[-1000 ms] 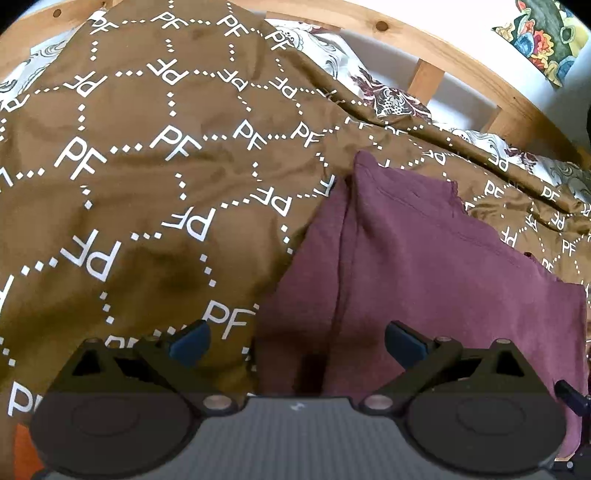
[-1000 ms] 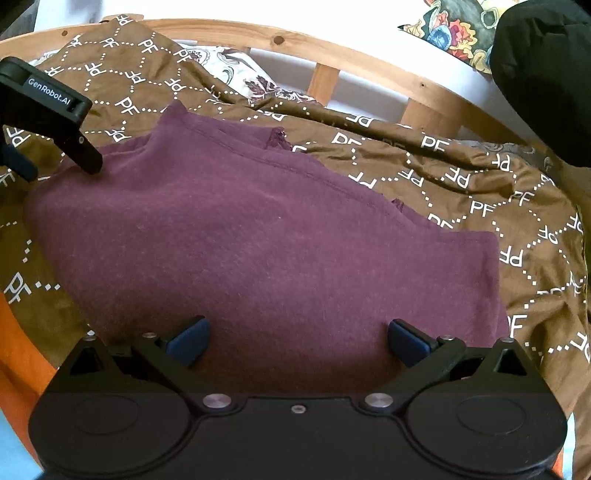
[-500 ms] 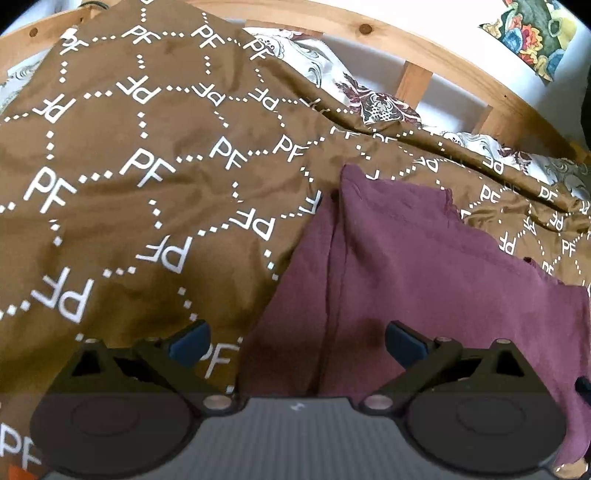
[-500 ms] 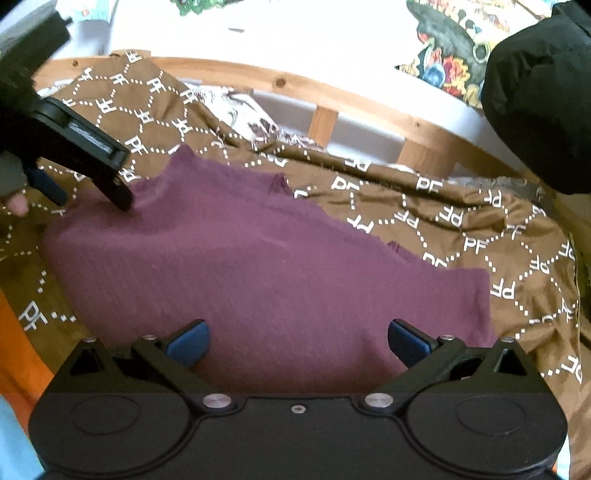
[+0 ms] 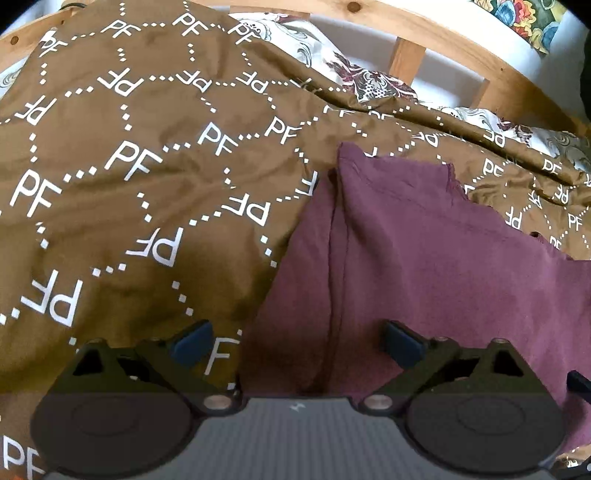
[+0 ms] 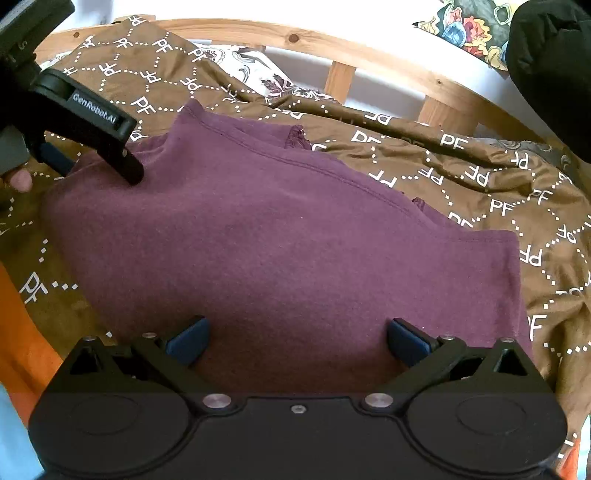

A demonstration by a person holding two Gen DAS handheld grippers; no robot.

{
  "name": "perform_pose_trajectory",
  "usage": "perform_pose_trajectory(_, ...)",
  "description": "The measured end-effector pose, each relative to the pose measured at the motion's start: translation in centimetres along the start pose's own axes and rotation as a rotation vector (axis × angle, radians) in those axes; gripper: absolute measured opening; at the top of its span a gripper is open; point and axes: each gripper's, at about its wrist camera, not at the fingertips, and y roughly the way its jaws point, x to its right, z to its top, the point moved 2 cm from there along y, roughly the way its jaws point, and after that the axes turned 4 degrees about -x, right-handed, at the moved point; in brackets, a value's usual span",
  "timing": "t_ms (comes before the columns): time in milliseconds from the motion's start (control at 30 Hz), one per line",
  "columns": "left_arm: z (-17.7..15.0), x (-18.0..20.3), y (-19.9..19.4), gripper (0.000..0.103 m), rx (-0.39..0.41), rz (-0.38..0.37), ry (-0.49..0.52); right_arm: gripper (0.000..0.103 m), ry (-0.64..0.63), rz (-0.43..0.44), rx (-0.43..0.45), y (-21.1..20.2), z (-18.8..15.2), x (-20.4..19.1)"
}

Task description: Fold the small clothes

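Note:
A maroon garment [image 6: 288,236] lies folded and flat on a brown PF-patterned bedspread [image 6: 480,173]. It also shows in the left wrist view [image 5: 424,258], with a lengthwise fold ridge near its left edge. My left gripper [image 5: 297,341] is open and empty, over the garment's left edge; it also shows in the right wrist view [image 6: 96,158] at the garment's far left corner. My right gripper [image 6: 297,338] is open and empty, over the garment's near edge.
A wooden bed rail [image 6: 343,55] runs along the back. A floral sheet [image 5: 362,77] shows under the bedspread [image 5: 129,166]. A black item [image 6: 550,62] and a colourful cushion [image 6: 465,29] sit at the far right. An orange sheet [image 6: 22,350] borders the near left.
Both grippers have pulled back a little and stay open. The garment has not moved.

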Motion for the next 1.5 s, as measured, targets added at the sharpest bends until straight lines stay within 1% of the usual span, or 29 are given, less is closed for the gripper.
perform_pose_trajectory(133,0.1,-0.4,0.0,0.085,-0.018,-0.043,-0.03,0.102,0.006,0.005,-0.002,0.0,-0.1,0.2)
perform_pose_trajectory(200,0.0,-0.5,0.0,0.078,-0.016,-0.053,-0.036,0.102,0.006,0.005,-0.002,0.0,-0.1,0.2)
perform_pose_trajectory(233,0.0,-0.4,-0.1,0.072,-0.012,-0.056,-0.03,0.102,0.005,0.005,-0.002,0.0,-0.1,0.2)
perform_pose_trajectory(267,0.0,-0.2,-0.1,0.064,-0.008,-0.058,-0.02,0.102,0.006,0.005,-0.002,0.1,-0.1,0.2)
perform_pose_trajectory(300,-0.1,0.1,-0.2,0.06,-0.005,-0.062,-0.006,0.102,0.005,0.004,-0.002,0.1,-0.1,0.2)
perform_pose_trajectory(333,-0.2,0.4,-0.3,0.049,-0.003,-0.068,0.006,0.102,0.004,0.003,-0.002,0.1,-0.1,0.2)
perform_pose_trajectory(367,-0.3,0.7,-0.5,0.042,0.002,-0.072,0.017,0.102,0.003,0.002,-0.002,0.1,-0.1,0.2)
perform_pose_trajectory(400,-0.4,0.9,-0.6,0.039,0.01,-0.067,0.024,0.102,0.003,0.0,-0.002,0.1,-0.1,0.1)
perform_pose_trajectory(467,-0.6,1.4,-0.9,0.027,0.03,-0.061,0.033,0.102,0.004,0.0,-0.002,0.1,-0.1,0.1)
perform_pose_trajectory(567,-0.9,2.1,-1.7,0.021,0.064,-0.06,0.05,0.102,0.009,0.003,-0.004,0.1,0.0,0.2)
perform_pose_trajectory(700,-0.5,3.4,-3.7,0.019,0.117,-0.104,0.08,0.102,0.019,0.007,-0.012,0.1,0.1,0.2)
perform_pose_trajectory(733,-0.3,4.0,-4.1,0.018,0.118,-0.101,0.095,0.102,0.021,0.008,-0.014,0.0,0.1,0.3)
perform_pose_trajectory(833,0.4,6.4,-5.7,0.018,0.135,-0.096,0.155,0.102,0.025,0.016,-0.026,-0.1,0.4,0.6)
perform_pose_trajectory(900,0.8,8.0,-6.8,0.018,0.141,-0.118,0.168,0.102,0.042,0.007,-0.021,-0.5,0.6,1.4)
perform_pose_trajectory(967,1.1,9.9,-7.7,0.018,0.148,-0.145,0.179,0.102,0.074,-0.016,0.001,-1.3,0.8,2.7)
perform_pose_trajectory(1033,1.1,12.4,-8.5,0.018,0.16,-0.154,0.22,0.102,0.13,-0.05,0.036,-2.4,1.0,4.8)
perform_pose_trajectory(1133,0.2,16.6,-9.1,0.018,0.182,-0.158,0.312,0.102,0.231,-0.121,0.093,-4.1,0.9,8.9)
perform_pose_trajectory(1200,-1.1,19.3,-9.1,0.018,0.189,-0.166,0.362,0.102,0.292,-0.195,0.118,-5.0,0.4,11.8)
perform_pose_trajectory(1233,-1.7,20.6,-8.9,0.018,0.188,-0.173,0.386,0.102,0.32,-0.245,0.128,-5.4,0.1,13.4)
perform_pose_trajectory(1300,-3.2,22.9,-8.2,0.018,0.187,-0.177,0.427,0.102,0.375,-0.329,0.137,-6.2,-0.8,16.2)
perform_pose_trajectory(1333,-3.9,23.8,-7.7,0.018,0.183,-0.175,0.444,0.102,0.409,-0.357,0.141,-6.6,-1.4,17.4)
perform_pose_trajectory(1400,-5.2,25.4,-6.7,0.018,0.167,-0.163,0.472,0.102,0.5,-0.383,0.147,-7.1,-2.5,19.8)
perform_pose_trajectory(1500,-7.1,27.1,-5.8,0.02,0.157,-0.124,0.551,0.102,0.615,-0.365,0.139,-7.3,-3.7,22.3)
